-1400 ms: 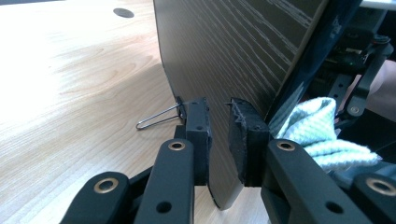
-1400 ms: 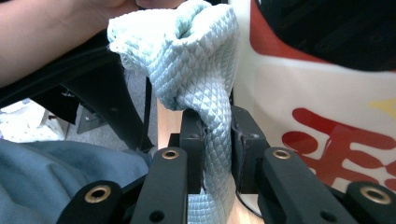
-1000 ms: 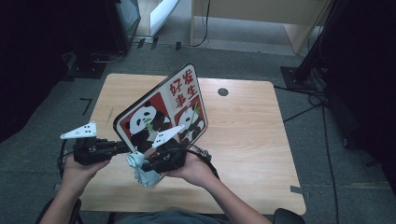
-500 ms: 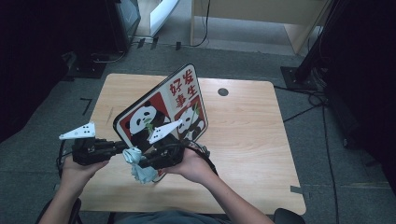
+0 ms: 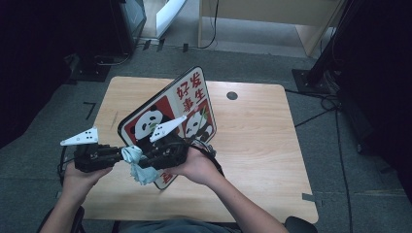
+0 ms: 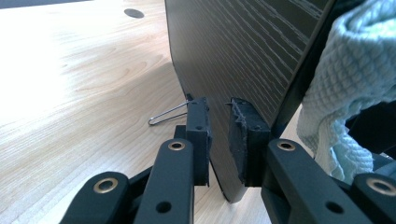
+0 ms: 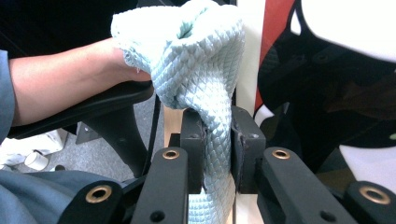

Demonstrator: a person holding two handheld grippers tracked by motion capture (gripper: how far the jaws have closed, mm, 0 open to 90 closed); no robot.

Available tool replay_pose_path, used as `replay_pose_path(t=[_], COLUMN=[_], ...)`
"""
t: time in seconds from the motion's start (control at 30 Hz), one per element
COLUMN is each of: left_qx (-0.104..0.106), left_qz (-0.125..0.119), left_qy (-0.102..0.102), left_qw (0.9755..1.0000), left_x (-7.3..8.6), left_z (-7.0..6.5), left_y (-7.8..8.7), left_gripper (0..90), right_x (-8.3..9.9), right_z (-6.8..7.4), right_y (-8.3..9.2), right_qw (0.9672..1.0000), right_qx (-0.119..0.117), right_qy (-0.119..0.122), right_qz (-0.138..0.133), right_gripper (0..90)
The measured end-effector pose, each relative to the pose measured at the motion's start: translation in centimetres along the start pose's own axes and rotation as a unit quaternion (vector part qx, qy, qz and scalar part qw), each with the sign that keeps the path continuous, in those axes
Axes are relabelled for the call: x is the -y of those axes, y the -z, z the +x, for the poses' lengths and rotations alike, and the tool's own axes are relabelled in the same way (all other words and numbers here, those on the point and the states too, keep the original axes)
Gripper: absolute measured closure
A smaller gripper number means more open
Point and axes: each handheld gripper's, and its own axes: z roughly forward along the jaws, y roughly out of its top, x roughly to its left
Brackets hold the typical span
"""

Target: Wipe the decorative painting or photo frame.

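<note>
Both forearms come in low over the near edge of the worktop (image 5: 272, 145), hands level and turned toward each other around one panda board (image 5: 170, 116), which stands tilted on its lower edge near the worktop's middle. The left gripper (image 5: 121, 156) points sideways at the board's near left edge; in the left gripper view its jaws are nearly closed, clamped on the thin dark edge of the board (image 6: 219, 140). The right gripper (image 5: 145, 160) lies against the board's printed face with its jaws pinched tight on one pale blue cloth (image 7: 210, 93), which bunches above the pads and hangs below them beside the board. One thin wire clip (image 6: 166, 115) lies on the worktop just behind the board. Two grippers, one board, one cloth.
</note>
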Motion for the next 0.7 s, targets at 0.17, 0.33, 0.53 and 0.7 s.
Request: replay_pose_path(t=[0.17,0.33,0.53,0.7], left_qx=[-0.001,-0.001,-0.002,-0.003], left_qz=[0.001,-0.002,-0.002,-0.001], left_qy=[0.001,0.0,0.0,-0.001], left_qw=[1.0,1.0,1.0,1.0], left_x=[0.0,0.1,0.2,0.3], left_z=[-0.1,-0.2,-0.3,-0.5], left_y=[0.0,0.1,0.3,0.4], left_gripper=[78.5,78.5,78.5,78.6], right_x=[-0.6,-1.3,-1.8,-2.7], right_z=[0.1,0.2,0.2,0.4], right_y=[0.2,0.4,0.6,0.9], right_qw=[1.0,1.0,1.0,0.9999], right_qx=[0.0,-0.002,-0.001,0.0], right_qy=[-0.003,-0.005,-0.001,0.007], right_qz=[-0.002,-0.006,-0.009,-0.014], right_gripper=[77.7,77.7,77.7,77.7])
